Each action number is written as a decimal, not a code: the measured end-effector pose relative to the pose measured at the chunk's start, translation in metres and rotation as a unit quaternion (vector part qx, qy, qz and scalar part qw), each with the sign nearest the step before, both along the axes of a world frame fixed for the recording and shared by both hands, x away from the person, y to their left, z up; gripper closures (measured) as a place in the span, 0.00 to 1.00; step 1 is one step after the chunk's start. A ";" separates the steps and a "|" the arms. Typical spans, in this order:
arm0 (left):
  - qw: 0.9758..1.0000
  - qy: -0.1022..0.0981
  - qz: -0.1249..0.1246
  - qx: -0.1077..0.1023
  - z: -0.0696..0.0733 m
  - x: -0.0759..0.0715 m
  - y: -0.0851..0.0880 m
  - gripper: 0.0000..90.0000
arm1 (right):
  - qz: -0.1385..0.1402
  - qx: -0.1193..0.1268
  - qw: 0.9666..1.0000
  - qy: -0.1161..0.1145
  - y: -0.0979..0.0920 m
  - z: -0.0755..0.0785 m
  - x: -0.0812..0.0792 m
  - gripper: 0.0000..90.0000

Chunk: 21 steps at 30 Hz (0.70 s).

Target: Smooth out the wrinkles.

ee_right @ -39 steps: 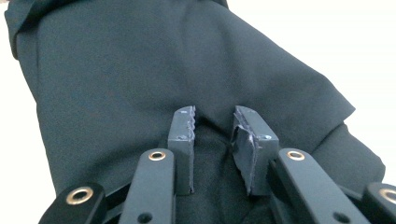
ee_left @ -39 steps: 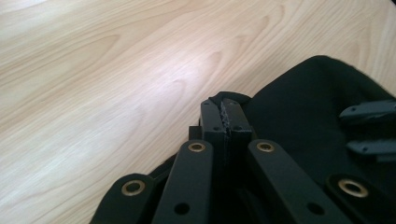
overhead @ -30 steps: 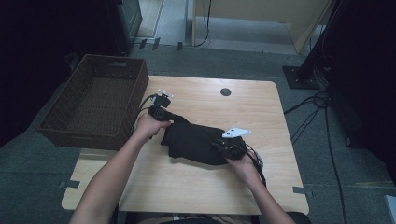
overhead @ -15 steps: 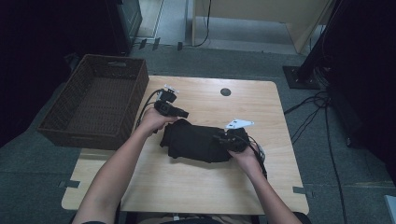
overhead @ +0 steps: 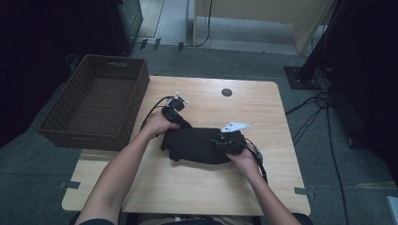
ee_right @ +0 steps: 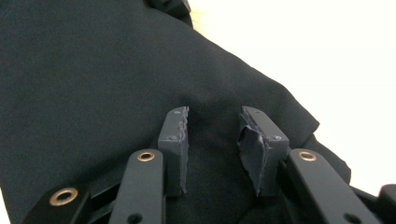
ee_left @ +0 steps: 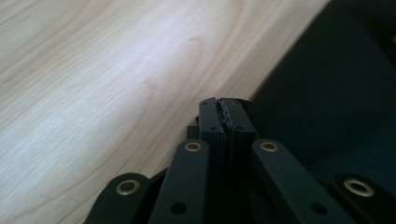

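Observation:
A black folded cloth (overhead: 197,145) lies in the middle of the wooden table (overhead: 202,192). My left gripper (overhead: 181,123) is at the cloth's upper left corner. In the left gripper view its jaws (ee_left: 222,105) stand shut, pads together, right at the edge of the cloth (ee_left: 336,93), and I see no fabric between them. My right gripper (overhead: 220,140) rests over the cloth's right end. Its jaws (ee_right: 212,116) have just been opening and now stand apart above the cloth (ee_right: 93,70), with the pads not pressing on it.
A dark wicker basket (overhead: 94,101) stands off the table's left edge. A round cable hole (overhead: 226,92) sits near the table's far edge. Cables trail from both grippers, and more cables (overhead: 319,105) lie on the floor at the right.
The left gripper came down and right, onto the cloth's upper left corner. The right hand stayed over the cloth's right end.

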<state>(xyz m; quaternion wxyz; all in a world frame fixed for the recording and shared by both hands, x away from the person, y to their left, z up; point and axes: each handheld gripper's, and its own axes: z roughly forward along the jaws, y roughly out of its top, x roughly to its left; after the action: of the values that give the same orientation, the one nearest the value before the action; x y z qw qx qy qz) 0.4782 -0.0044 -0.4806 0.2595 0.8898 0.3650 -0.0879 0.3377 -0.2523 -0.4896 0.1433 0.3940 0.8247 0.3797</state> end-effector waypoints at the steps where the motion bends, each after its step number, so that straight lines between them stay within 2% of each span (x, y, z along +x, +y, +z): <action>1: 1.000 0.000 0.013 0.004 -0.001 0.000 0.002 0.99 | 0.000 -0.002 1.000 -0.001 0.000 -0.001 0.000 0.71; 3: 1.000 0.005 0.018 0.011 -0.003 0.001 0.007 1.00 | -0.001 -0.007 1.000 -0.008 0.000 -0.004 -0.001 0.74; 7: 0.999 0.021 0.035 -0.008 -0.004 -0.001 0.023 1.00 | 0.000 -0.017 1.000 -0.021 0.000 -0.006 -0.004 0.77; 9: 0.998 0.025 0.043 -0.025 -0.004 -0.003 0.030 1.00 | -0.001 -0.024 0.999 -0.025 0.000 -0.007 -0.006 0.78; 11: 0.999 0.012 0.047 -0.025 -0.003 -0.008 0.034 1.00 | 0.000 -0.024 0.999 -0.030 -0.001 -0.007 -0.007 0.80; 14: 0.997 0.013 0.056 -0.041 -0.002 -0.016 0.040 1.00 | -0.002 -0.021 0.999 -0.028 -0.003 -0.008 -0.009 0.81; 21: 0.998 0.001 0.049 -0.032 -0.006 -0.031 0.048 0.98 | -0.004 -0.022 0.999 -0.033 -0.005 -0.009 -0.011 0.81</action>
<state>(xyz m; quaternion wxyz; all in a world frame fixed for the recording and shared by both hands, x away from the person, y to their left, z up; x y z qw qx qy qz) 0.4474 0.0440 -0.4863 0.2914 0.8620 0.4056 -0.0871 0.3271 -0.2569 -0.4984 0.1805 0.3818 0.8259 0.3736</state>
